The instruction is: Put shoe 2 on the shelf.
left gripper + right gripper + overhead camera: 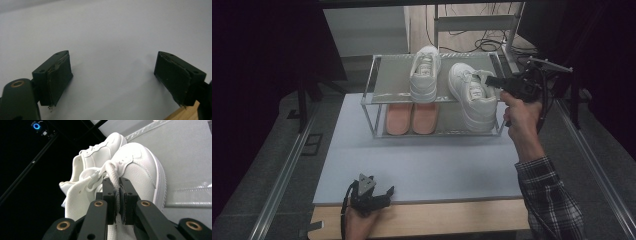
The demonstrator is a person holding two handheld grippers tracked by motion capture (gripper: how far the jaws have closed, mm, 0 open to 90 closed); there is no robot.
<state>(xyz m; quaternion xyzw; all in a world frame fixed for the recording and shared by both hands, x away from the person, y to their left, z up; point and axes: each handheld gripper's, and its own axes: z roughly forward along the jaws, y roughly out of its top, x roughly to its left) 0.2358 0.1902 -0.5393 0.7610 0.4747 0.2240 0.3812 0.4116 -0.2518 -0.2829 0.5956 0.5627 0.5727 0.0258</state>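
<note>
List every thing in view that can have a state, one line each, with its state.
Right tongs: shut on the lace of the right white shoe.
Left tongs: open, nothing between them, low over the white mat.
Right white shoe: on the rack's top shelf, angled, its heel past the front edge.
Left white shoe: flat on the top shelf.
Pink slippers: side by side on the bottom shelf.
Rack: upright on the mat.

Left claw (113, 82) with black jaws wide apart, over pale mat (112, 32), wooden edge (185, 115) at corner
</note>
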